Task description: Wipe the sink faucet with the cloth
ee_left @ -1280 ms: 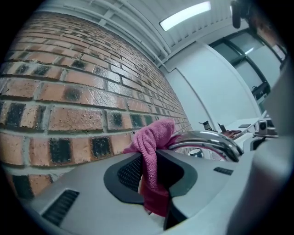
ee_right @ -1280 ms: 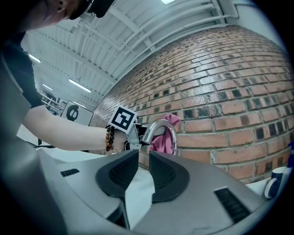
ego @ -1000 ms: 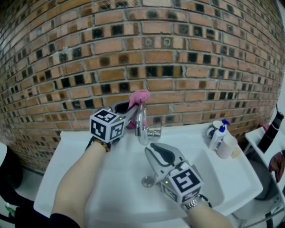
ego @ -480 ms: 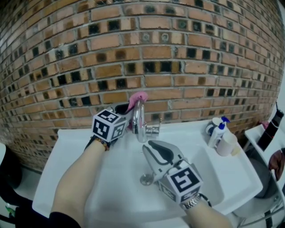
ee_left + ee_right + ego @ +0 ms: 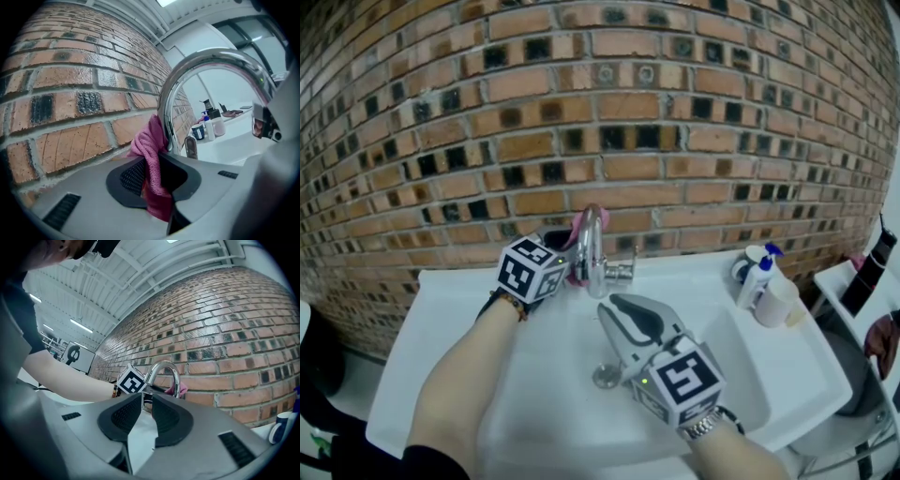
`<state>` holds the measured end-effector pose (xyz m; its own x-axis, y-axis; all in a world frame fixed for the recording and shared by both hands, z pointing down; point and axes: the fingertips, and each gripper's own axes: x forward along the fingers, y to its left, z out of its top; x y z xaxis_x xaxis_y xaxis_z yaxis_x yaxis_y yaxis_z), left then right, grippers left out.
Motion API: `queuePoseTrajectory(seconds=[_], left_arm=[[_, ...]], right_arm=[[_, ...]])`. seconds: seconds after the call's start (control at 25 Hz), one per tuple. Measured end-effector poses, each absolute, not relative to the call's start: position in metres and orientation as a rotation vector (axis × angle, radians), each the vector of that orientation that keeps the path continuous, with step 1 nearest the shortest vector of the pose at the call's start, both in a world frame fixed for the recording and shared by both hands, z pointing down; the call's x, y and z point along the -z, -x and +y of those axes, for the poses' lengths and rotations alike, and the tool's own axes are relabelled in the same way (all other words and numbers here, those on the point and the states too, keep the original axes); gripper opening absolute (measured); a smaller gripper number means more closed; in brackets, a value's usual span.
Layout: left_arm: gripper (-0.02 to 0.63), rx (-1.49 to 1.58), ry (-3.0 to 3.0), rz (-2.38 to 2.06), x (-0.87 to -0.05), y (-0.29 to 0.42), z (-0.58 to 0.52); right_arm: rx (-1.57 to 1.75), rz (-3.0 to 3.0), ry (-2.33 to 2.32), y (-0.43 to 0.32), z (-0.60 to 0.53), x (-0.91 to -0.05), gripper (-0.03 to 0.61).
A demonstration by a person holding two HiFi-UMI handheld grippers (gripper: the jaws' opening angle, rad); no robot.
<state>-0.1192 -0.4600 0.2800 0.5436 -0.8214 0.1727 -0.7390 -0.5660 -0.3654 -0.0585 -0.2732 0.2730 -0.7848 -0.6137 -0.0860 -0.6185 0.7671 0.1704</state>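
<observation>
Brown brick backs a white sink (image 5: 441, 309) where a person works with a tool in each hand. The left tool (image 5: 565, 246) is clamped on a pink cloth (image 5: 579, 225). The cloth bunches out past the tool's tip and lies against the back of the chrome faucet (image 5: 594, 251), low on the neck, between the pipe and the brick. The right tool (image 5: 614, 309) hangs over the basin, its jaws a narrow gap apart with nothing in them. The faucet is just ahead of its tip and a drain (image 5: 607, 377) just beside it. Bottles (image 5: 761, 279) stand well off to its right. Doing this wipe well likely means a firm pinch, the loose fold pressed onto metal rather than brick. The stroke should follow the curve all round, base and handle (image 5: 623, 275) included, with the idle tool held clear.
</observation>
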Motion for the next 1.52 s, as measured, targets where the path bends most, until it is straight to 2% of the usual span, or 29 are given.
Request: queuePoseTrajectory(seconds=[1.12,1.52], left_arm=[[0.074,0.558,2.575,1.397,-0.33,0.137,-0.461],[0.072,0.716,2.595,1.411,-0.381,0.137,-0.459]], right_arm=[[-0.288,2.954,1.041,0.058,-0.28,-0.282,0.086],[-0.279,2.951,1.048,0.057,-0.28,-0.28,0.086]])
